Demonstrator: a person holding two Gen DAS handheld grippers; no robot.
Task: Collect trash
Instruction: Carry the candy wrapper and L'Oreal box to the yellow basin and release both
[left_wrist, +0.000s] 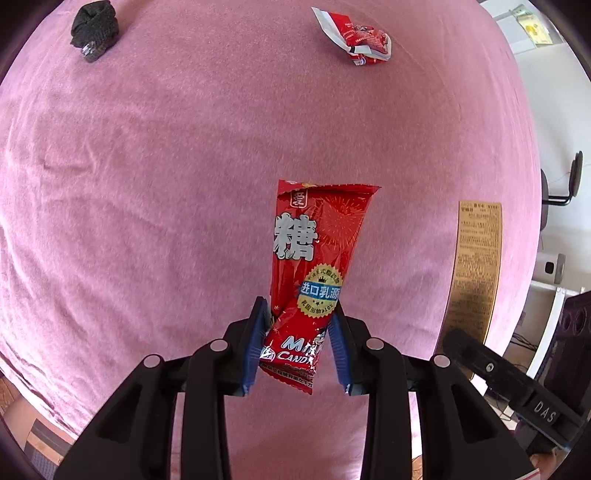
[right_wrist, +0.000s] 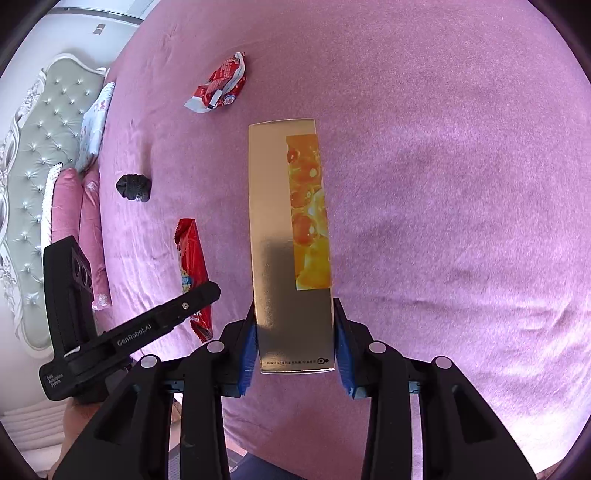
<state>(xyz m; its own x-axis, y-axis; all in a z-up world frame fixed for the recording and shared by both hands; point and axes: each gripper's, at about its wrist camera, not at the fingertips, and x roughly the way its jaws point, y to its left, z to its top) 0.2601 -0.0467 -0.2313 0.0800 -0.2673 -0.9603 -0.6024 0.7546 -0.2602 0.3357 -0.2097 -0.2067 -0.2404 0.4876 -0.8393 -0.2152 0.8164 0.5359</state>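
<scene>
My left gripper (left_wrist: 298, 314) is shut on a long red candy wrapper (left_wrist: 314, 254) and holds it above the pink bedspread (left_wrist: 147, 184); the wrapper also shows in the right wrist view (right_wrist: 192, 266). My right gripper (right_wrist: 294, 314) is shut on a long gold box (right_wrist: 284, 229) with an orange picture, also above the bed; the box shows at the right of the left wrist view (left_wrist: 476, 266). A crumpled red and white wrapper (left_wrist: 354, 37) lies far ahead, also seen in the right wrist view (right_wrist: 219, 86). A black crumpled lump (left_wrist: 94, 31) lies far left, also in the right wrist view (right_wrist: 133, 187).
The pink bedspread (right_wrist: 461, 184) fills both views. A tufted grey headboard (right_wrist: 40, 177) and pillows (right_wrist: 88, 218) stand at the left of the right wrist view. A chair (left_wrist: 565, 184) and white furniture (left_wrist: 550, 314) stand past the bed's right edge.
</scene>
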